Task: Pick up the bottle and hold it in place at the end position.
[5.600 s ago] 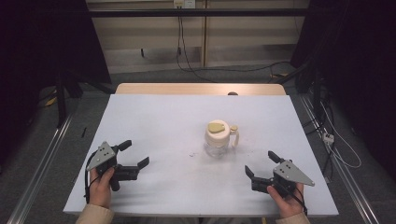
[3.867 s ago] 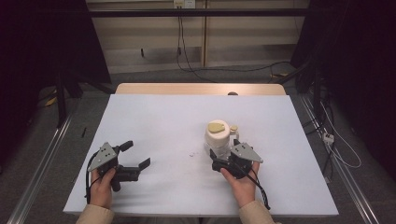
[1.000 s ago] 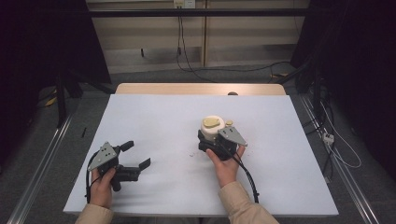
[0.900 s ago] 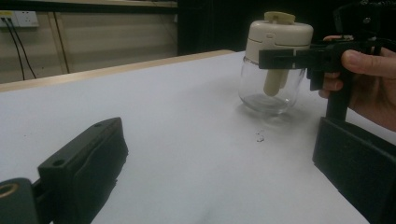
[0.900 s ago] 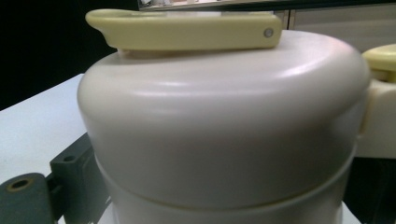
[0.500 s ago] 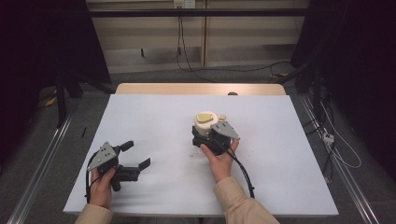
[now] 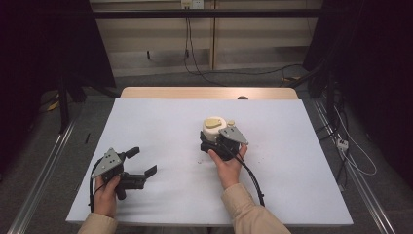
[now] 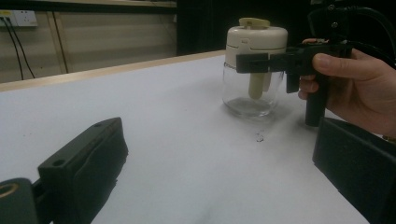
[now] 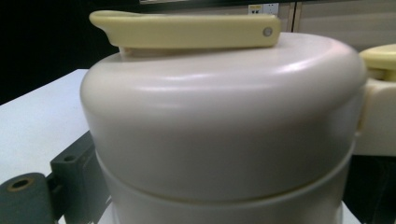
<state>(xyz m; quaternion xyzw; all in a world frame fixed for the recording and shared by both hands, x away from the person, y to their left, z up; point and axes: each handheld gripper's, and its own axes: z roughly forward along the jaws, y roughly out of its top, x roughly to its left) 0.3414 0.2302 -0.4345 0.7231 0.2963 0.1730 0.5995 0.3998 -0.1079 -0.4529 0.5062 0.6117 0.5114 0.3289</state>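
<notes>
At the left of the high view, the left tongs (image 7: 140,162) are resting low on the white tabletop (image 7: 160,126) in the person's left hand (image 7: 106,191), their black jaws spread wide with nothing between them; they are sitting well apart from the work, seemingly parked there to leave room for the other hand while staying pointed at the jar. In the left gripper view the same two jaws are rising from the bottom corners, far apart, with bare tabletop between them. Toward the middle, the clear glass jar with a cream plastic lid and a pale yellow flip handle (image 7: 213,130) is standing upright on the tabletop, slightly right of centre. The right tongs (image 7: 210,144) are closing in on it from the person's side, held level by the right hand (image 7: 228,163), and the left gripper view is showing one black jaw lying across the jar just below the cream lid (image 8: 256,41), probably because the lid's rim gives a ledge against slipping. In the right gripper view the lid is looming very close between the jaws, so the tongs are bracketing the jar, though whether they are actually pinching it I cannot tell.
</notes>
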